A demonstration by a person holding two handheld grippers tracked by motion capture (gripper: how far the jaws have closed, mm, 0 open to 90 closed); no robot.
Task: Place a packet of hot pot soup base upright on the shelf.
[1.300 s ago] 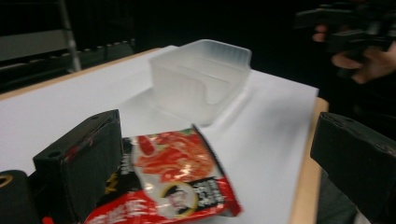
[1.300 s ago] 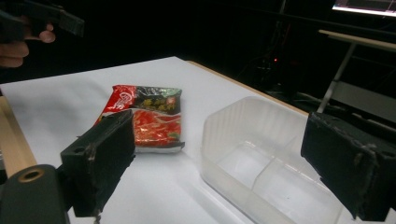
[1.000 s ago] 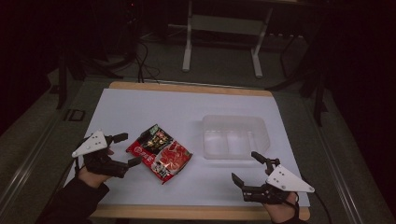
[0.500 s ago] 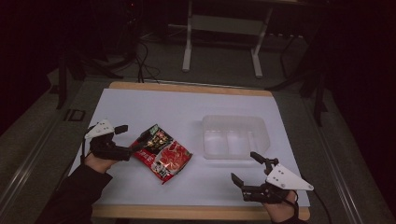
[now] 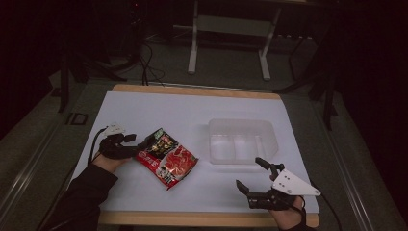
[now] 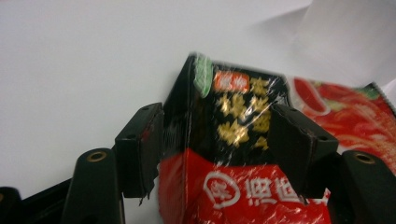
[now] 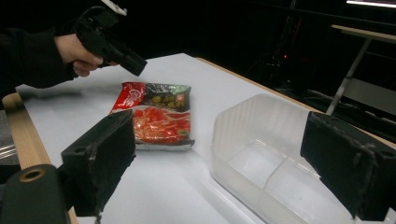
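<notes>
A red and black instant-noodle packet (image 5: 166, 156) lies on the white table top (image 5: 159, 110), left of centre. My left gripper (image 5: 144, 144) is at the packet's left end. In the left gripper view the packet (image 6: 233, 186) fills the gap between both pads and buckles upward, so that gripper (image 6: 217, 140) is shut on it. My right gripper (image 5: 248, 172) rests near the table's front right edge, open and holding nothing. From the right gripper view (image 7: 219, 149), the packet (image 7: 159, 116) and the other gripper (image 7: 133, 65) lie ahead on the left.
A clear plastic container (image 5: 240, 122) with a divided bottom stands right of the packet, just beyond my right gripper; its near wall (image 7: 233, 140) is close to the right jaws. Table legs and cables stand on the dark floor behind.
My left gripper has moved right and forward onto the packet's left end and closed around it. The right gripper has barely shifted.
</notes>
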